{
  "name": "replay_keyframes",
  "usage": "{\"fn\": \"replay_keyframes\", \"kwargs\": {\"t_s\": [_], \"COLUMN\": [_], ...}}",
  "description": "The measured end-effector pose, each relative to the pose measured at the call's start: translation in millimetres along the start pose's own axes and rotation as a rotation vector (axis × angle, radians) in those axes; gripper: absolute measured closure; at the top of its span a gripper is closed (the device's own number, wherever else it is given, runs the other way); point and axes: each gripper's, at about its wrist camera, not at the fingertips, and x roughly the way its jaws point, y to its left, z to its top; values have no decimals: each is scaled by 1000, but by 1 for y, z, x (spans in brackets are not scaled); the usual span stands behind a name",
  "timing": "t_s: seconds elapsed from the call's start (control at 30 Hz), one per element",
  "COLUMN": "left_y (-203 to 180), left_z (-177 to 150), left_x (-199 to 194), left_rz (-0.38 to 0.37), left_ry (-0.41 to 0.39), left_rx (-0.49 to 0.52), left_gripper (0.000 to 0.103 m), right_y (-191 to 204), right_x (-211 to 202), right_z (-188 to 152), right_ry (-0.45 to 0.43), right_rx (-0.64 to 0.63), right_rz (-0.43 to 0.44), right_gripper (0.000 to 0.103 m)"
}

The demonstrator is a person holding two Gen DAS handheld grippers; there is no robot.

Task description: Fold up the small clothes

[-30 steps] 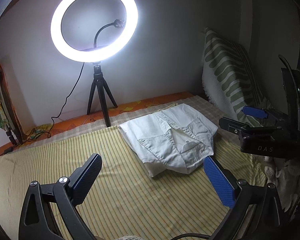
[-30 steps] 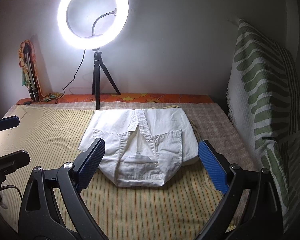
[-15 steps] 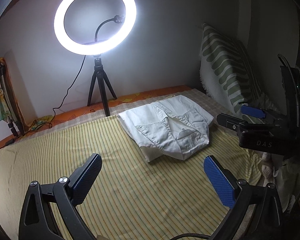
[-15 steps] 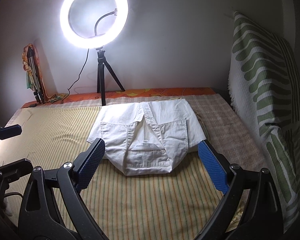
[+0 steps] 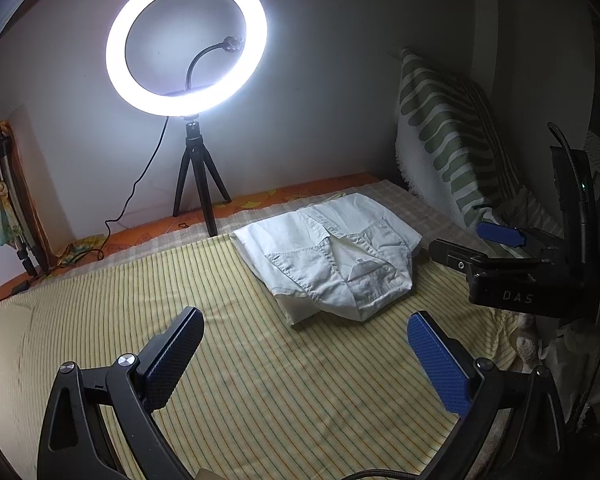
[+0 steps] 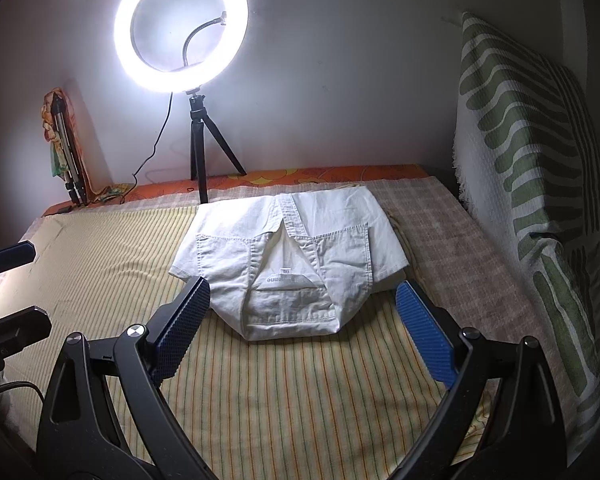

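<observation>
Both claws drawn back from folded white cotton shirt (image 6: 290,268), left claw (image 5: 304,364) and right claw (image 6: 302,328) spread wide, empty, shirt lying ahead on yellow striped bed sheet (image 6: 300,400), open sheet around it.

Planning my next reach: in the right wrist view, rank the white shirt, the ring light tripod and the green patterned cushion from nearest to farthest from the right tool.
1. white shirt: straight ahead of the open right tool, on the striped sheet.
2. green patterned cushion: off to the right, leaning on the wall.
3. ring light tripod: ahead-left, at the far edge by the back wall.
</observation>
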Motion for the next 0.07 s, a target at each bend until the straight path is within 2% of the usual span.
{"fn": "replay_keyframes", "kwargs": {"t_s": [0.07], "left_y": [0], "left_z": [0], "left_x": [0], "left_rz": [1], "left_ry": [-1], "left_rx": [1], "left_gripper": [0], "right_y": [-3], "right_x": [3], "right_z": [-2], "right_ry": [8], "right_rx": [7], "right_rz": [-3], "right_gripper": [7]}}
